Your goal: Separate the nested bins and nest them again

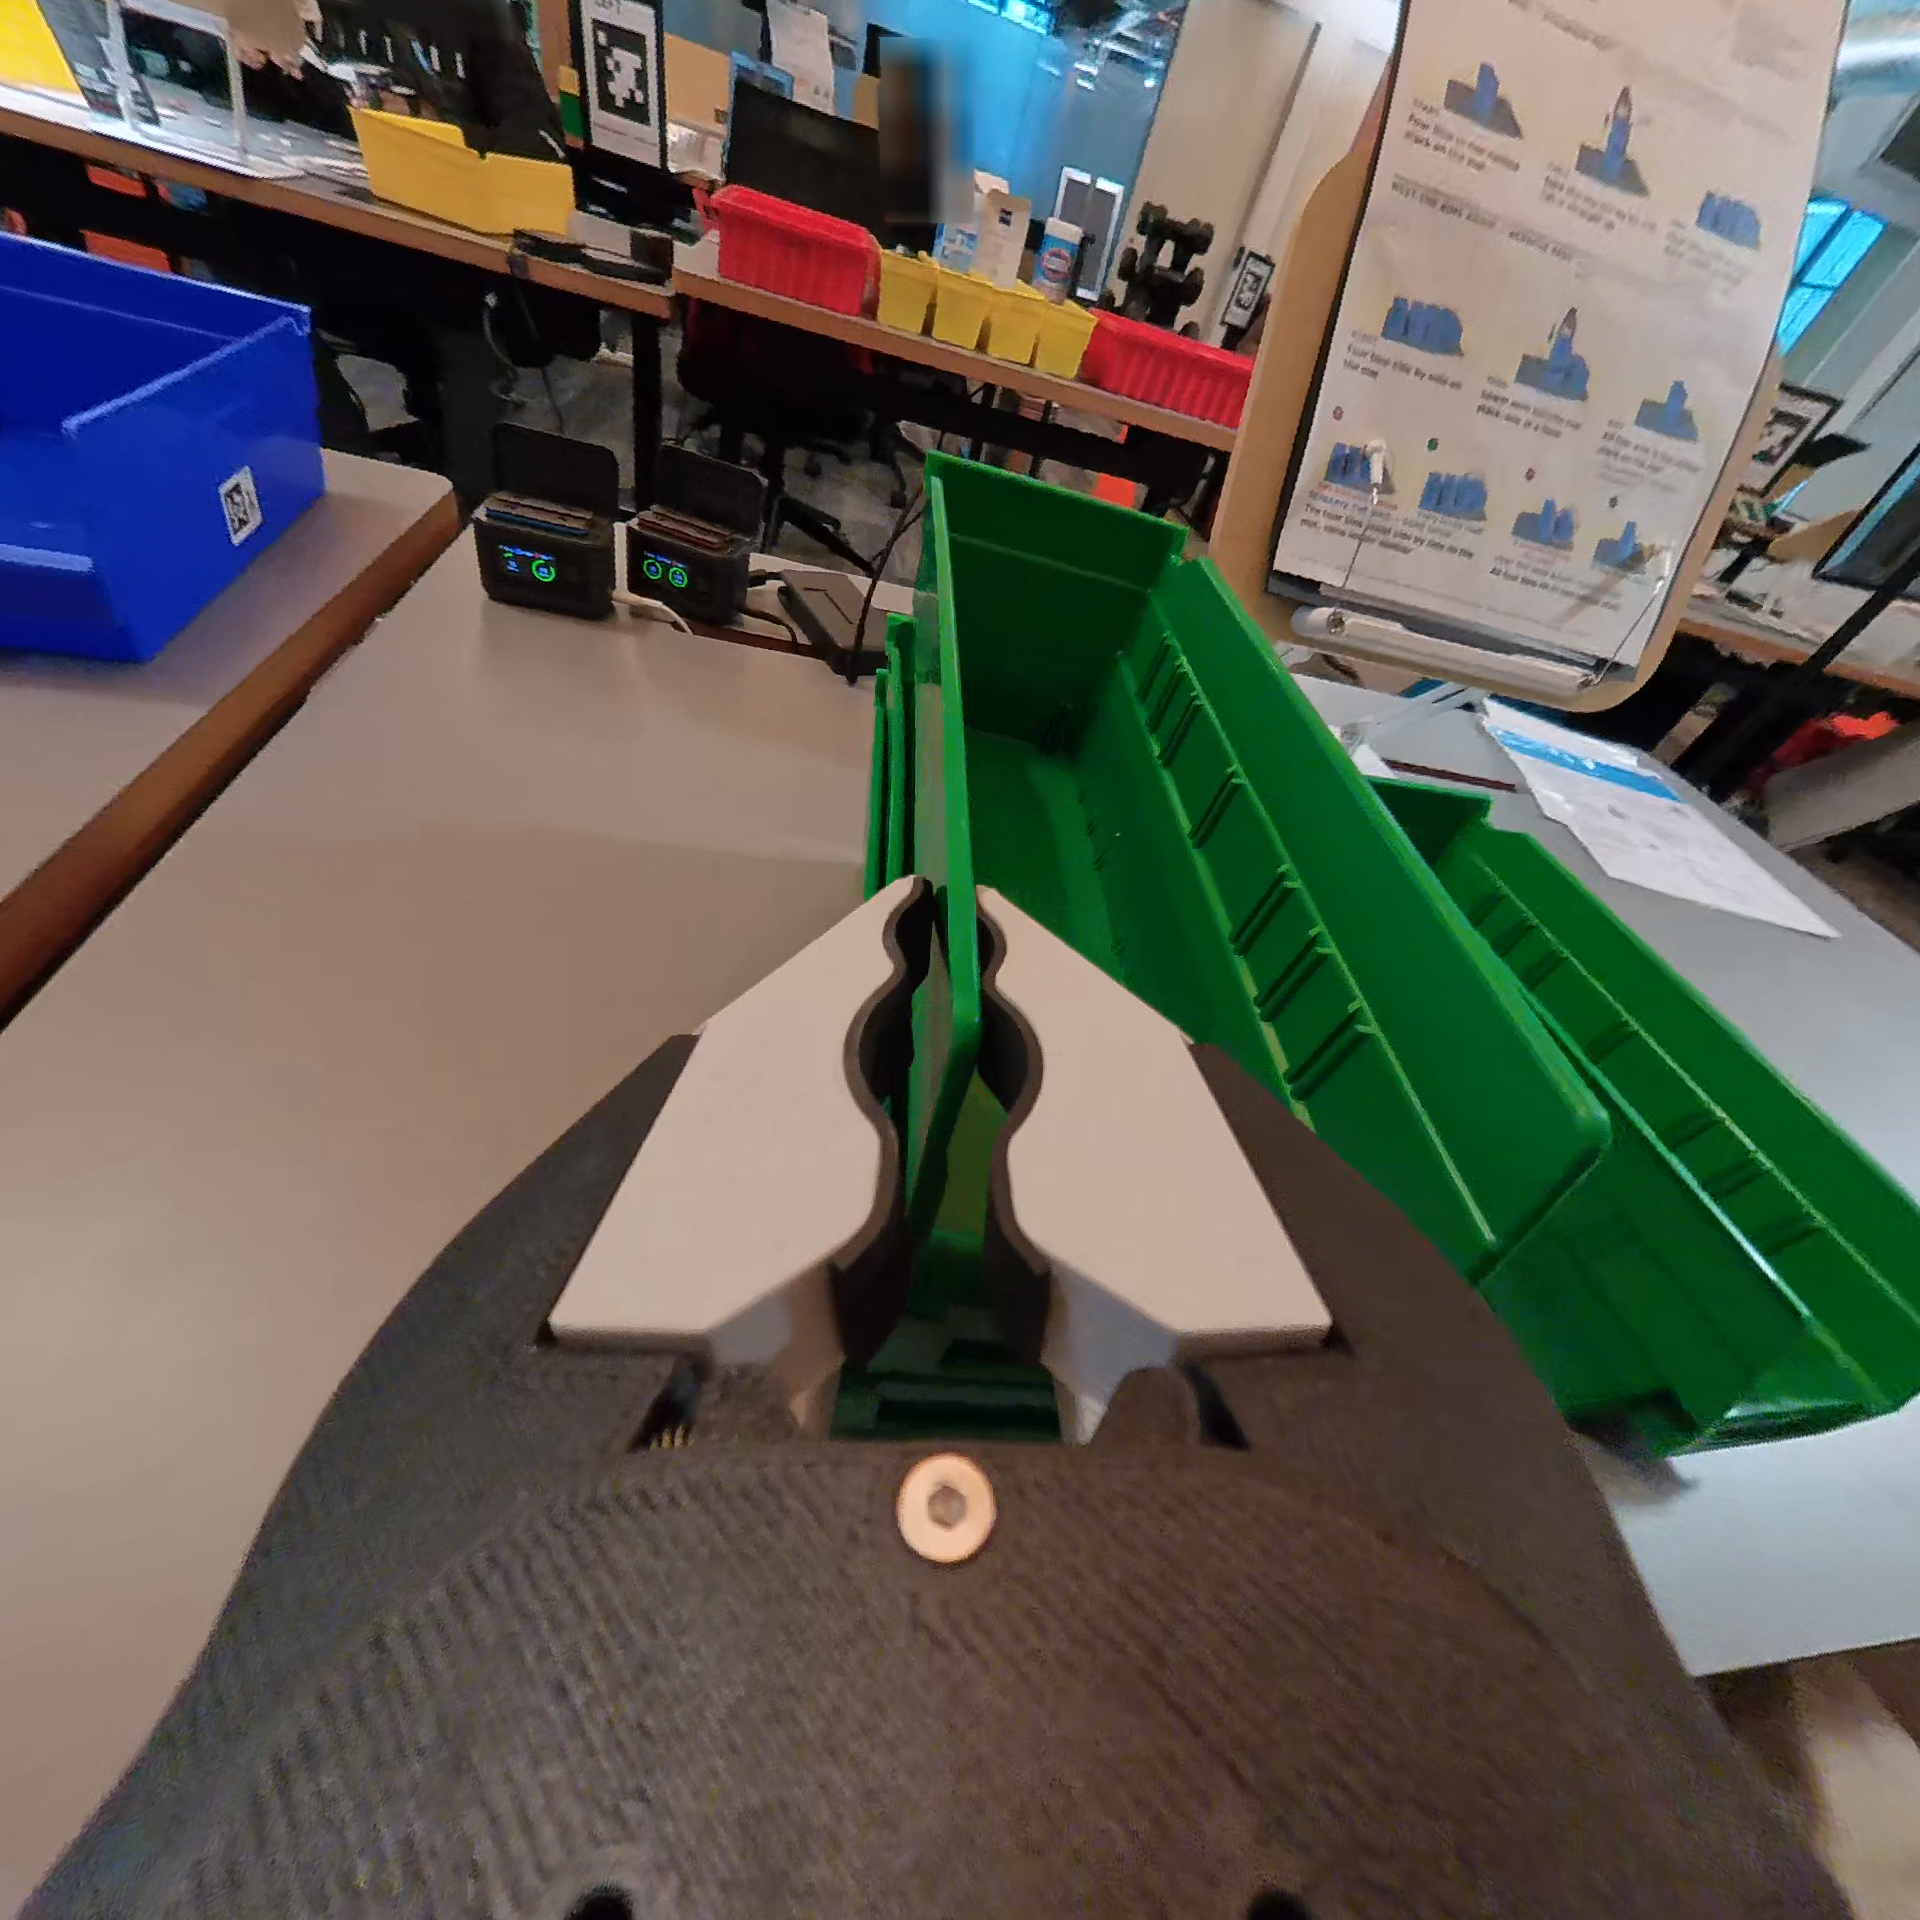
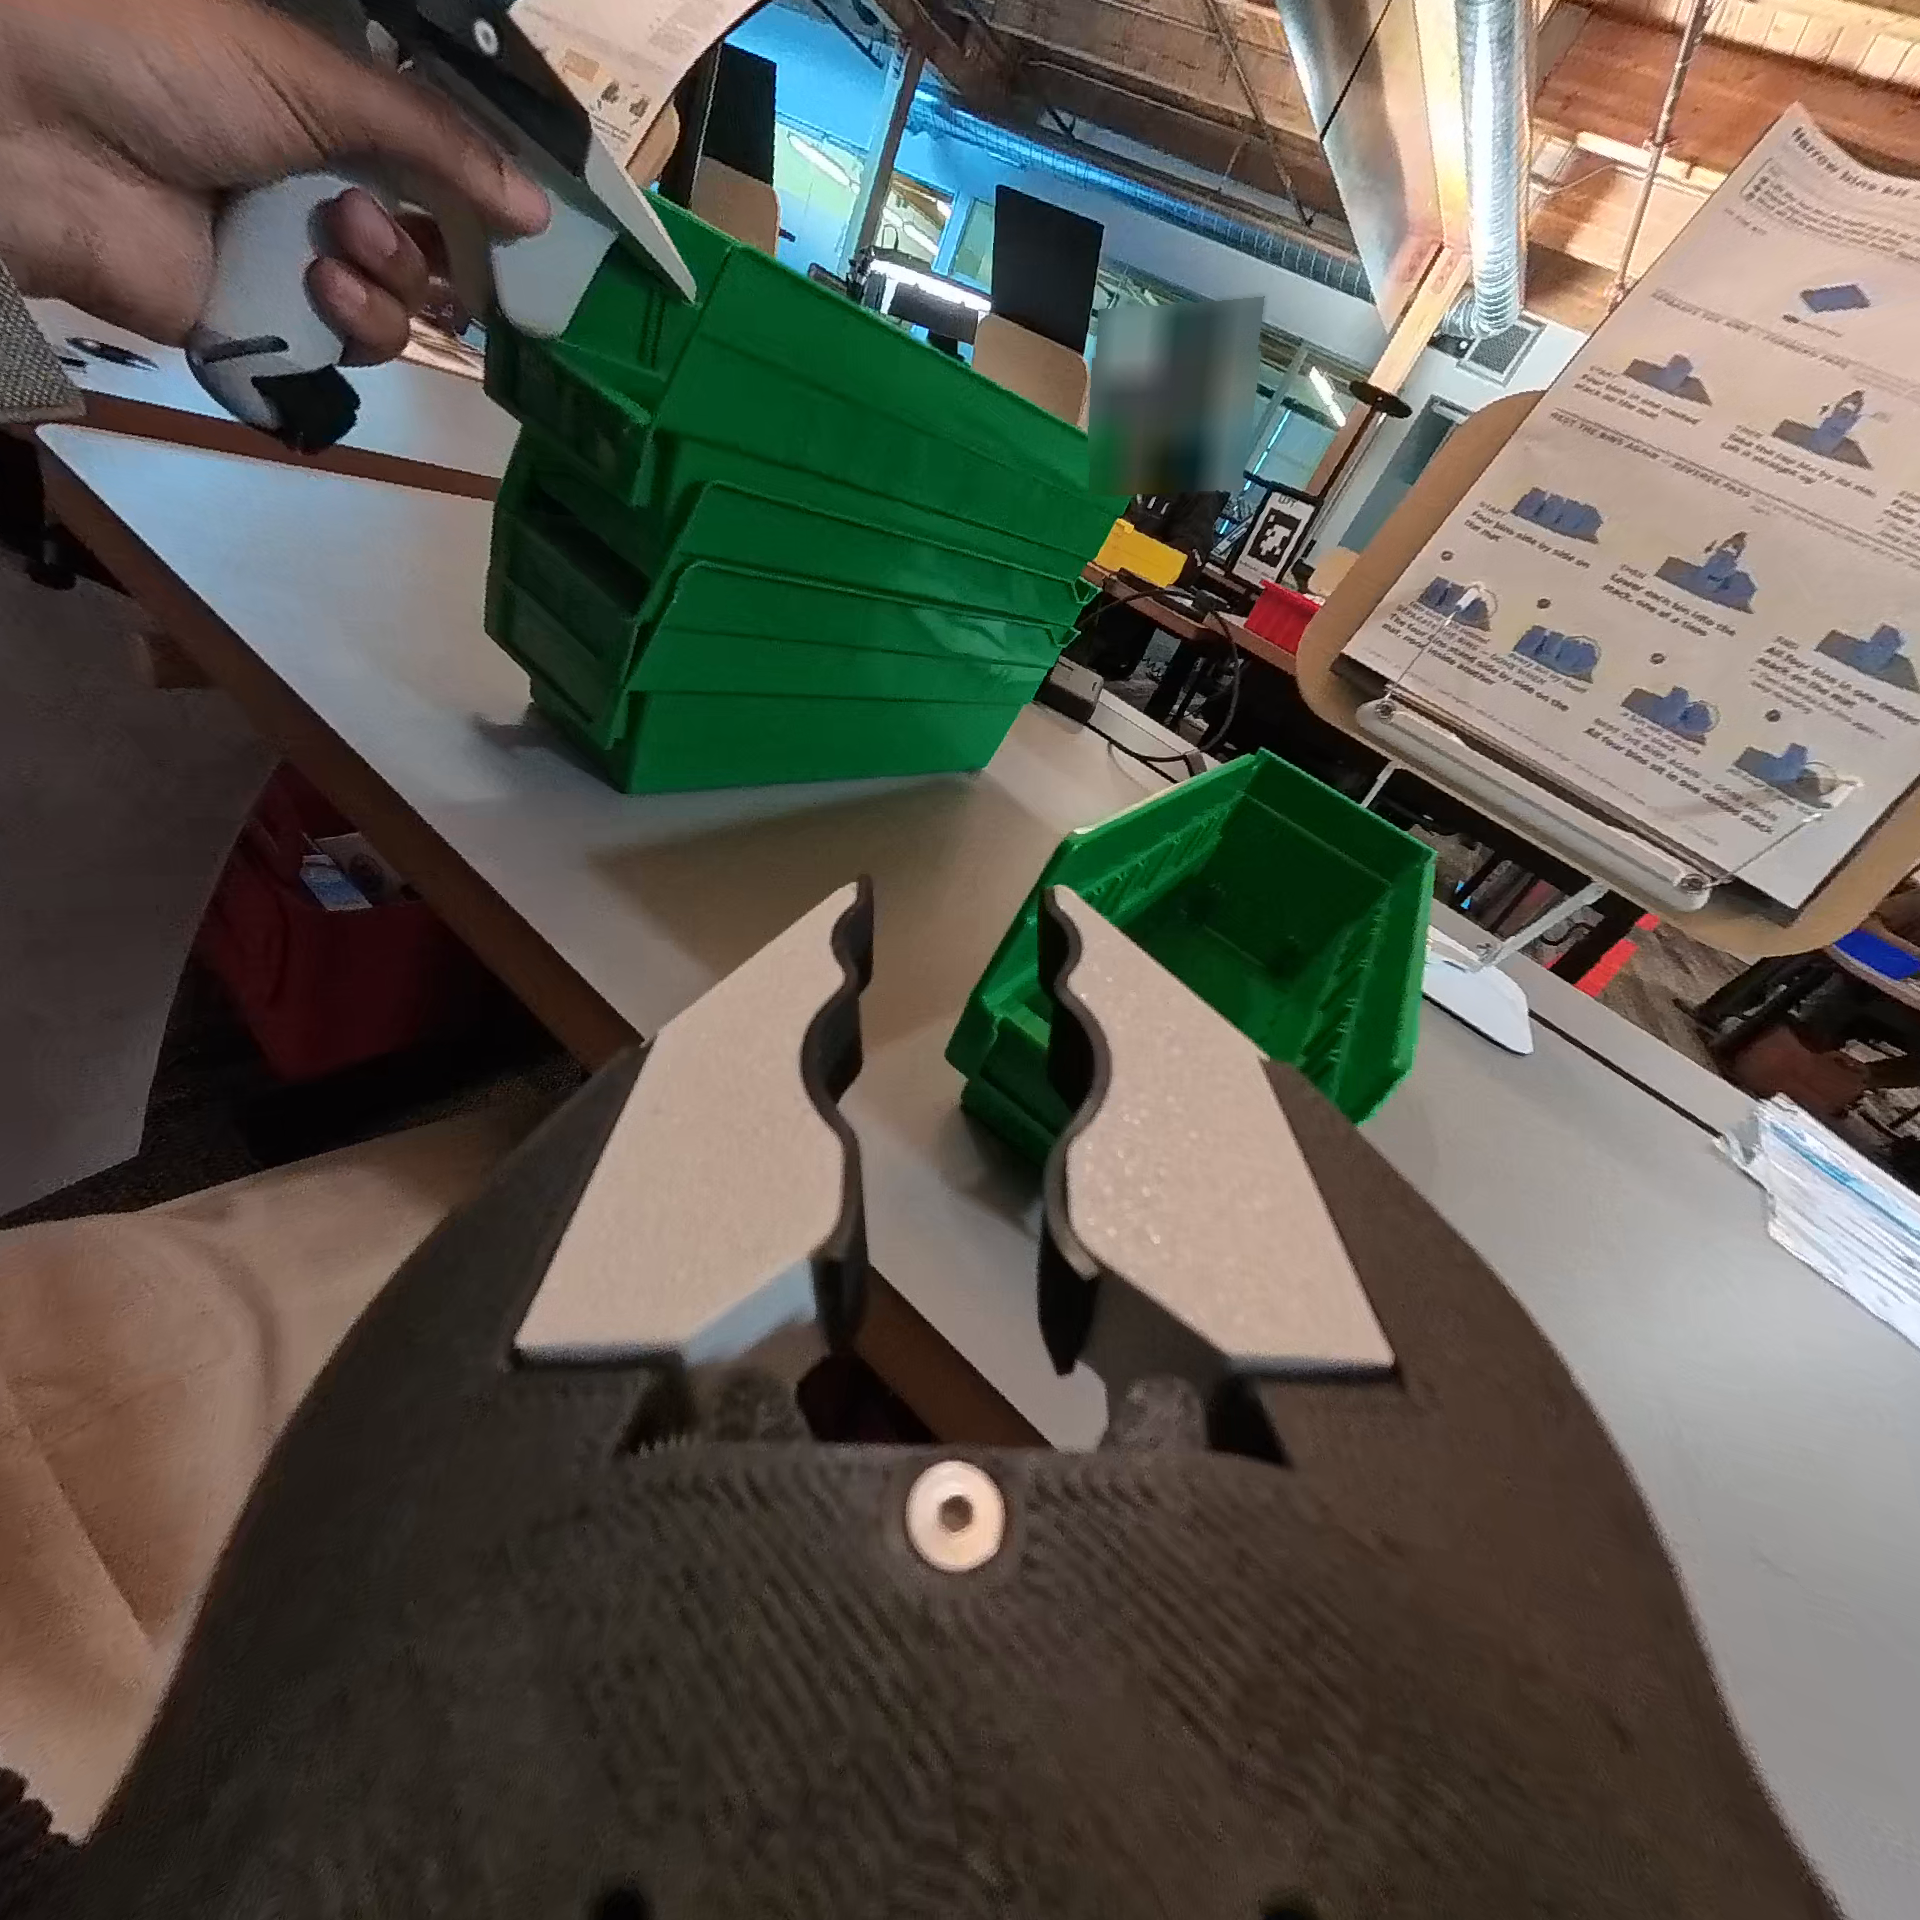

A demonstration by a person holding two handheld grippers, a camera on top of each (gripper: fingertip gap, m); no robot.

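The right tongs gape wide, holding nothing, above the grey worktop. Beyond them lies a single green bin, tipped, its opening facing the camera. Farther off, the left tongs pinch the top bin's wall in the nested green stack, whose long axis runs away from the left wrist camera.

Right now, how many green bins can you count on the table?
5: four nested in the stack, whose top bin the left tool grips, one alone right of it. More may hide nested.
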